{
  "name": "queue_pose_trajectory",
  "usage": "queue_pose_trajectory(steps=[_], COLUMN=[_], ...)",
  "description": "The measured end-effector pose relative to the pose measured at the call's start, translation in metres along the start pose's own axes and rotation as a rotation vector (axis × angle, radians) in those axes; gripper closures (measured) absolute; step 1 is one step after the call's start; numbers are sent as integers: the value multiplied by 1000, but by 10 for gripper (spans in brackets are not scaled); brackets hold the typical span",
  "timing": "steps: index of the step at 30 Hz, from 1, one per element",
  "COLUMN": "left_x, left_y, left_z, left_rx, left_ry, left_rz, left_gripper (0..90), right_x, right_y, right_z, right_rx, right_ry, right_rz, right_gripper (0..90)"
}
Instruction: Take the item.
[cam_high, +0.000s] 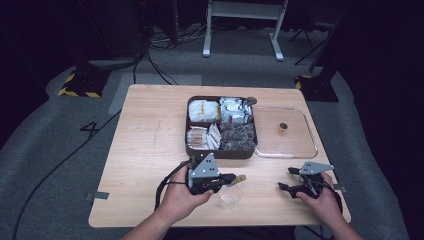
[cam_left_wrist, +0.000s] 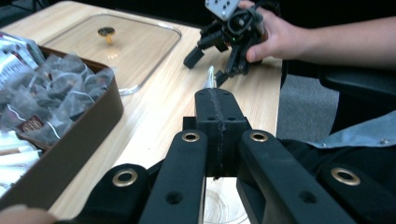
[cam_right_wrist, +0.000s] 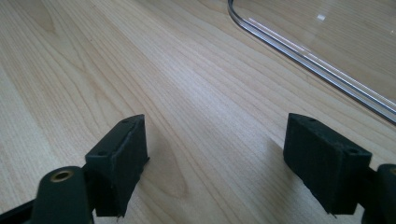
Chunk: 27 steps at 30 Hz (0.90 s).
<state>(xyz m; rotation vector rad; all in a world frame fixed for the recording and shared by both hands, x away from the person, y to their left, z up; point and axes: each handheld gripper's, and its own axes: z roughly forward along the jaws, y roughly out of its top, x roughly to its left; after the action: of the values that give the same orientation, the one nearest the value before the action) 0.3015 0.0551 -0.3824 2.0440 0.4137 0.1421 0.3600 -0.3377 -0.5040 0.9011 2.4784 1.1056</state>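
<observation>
The left gripper (cam_high: 239, 178) hangs just above a small clear cup (cam_high: 229, 198) near the front edge of the table (cam_high: 145, 150), its jaws pressed together on a thin pale packet (cam_left_wrist: 211, 78), likely a sachet or tea-bag sleeve, though too little of it shows to be sure. Only a short sliver pokes past the jaw tips, and that is the worry: with so narrow a bite, any twist or quick tilt could let the packet slide out and land beside the cup instead of in it. The cup looks light and could tip if the jaws knock its rim. The packet's long axis seems to run along the gripper, pointing toward the person's right, roughly level, its free end aimed at the right gripper (cam_high: 290, 186). That one rests low over bare wood, jaws spread wide and holding nothing, just short of the clear lid (cam_high: 300, 145) lying flat beside the brown divided tray (cam_high: 220, 153) of sachets and tea bags.
</observation>
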Motion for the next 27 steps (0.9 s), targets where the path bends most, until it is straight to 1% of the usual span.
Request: queue_pose_trajectory(steps=[1, 2, 3, 8, 11, 16, 17, 18, 19, 20, 21, 24, 27], left_x=[-1, -1, -1, -2, -3, -5, -5, -5, -4, -5, -5, -5, -4], left_y=[-2, -2, -5, -9, -10, -13, -13, -13, -14, -14, -14, -14, -13], left_z=[3, 3, 6, 11, 13, 17, 17, 17, 18, 17, 17, 16, 15], left_rx=[16, 16, 32, 40, 47, 70, 77, 85, 98, 99, 100, 94, 87], left_ry=[5, 5, 5, -9, -12, -27, -34, -49, -79, -75, -70, -66, -64], left_rz=[10, 10, 15, 9, 15, 19, 17, 6, -33, -43, -45, -48, -52], left_gripper=[900, 900, 900, 900, 900, 900, 900, 890, 784, 709, 672, 607, 603], right_x=[0, 0, 0, 0, 0, 0, 0, 0, 0, 0, 0, 0, 0], right_y=[0, 0, 0, 0, 0, 0, 0, 0, 0, 0, 0, 0, 0], right_z=[0, 0, 0, 0, 0, 0, 0, 0, 0, 0, 0, 0, 0], right_rx=[0, 0, 0, 0, 0, 0, 0, 0, 0, 0, 0, 0, 0], right_ry=[0, 0, 0, 0, 0, 0, 0, 0, 0, 0, 0, 0, 0], right_rz=[0, 0, 0, 0, 0, 0, 0, 0, 0, 0, 0, 0, 0], right_gripper=[218, 218, 218, 218, 218, 218, 218, 218, 218, 218, 218, 218, 218])
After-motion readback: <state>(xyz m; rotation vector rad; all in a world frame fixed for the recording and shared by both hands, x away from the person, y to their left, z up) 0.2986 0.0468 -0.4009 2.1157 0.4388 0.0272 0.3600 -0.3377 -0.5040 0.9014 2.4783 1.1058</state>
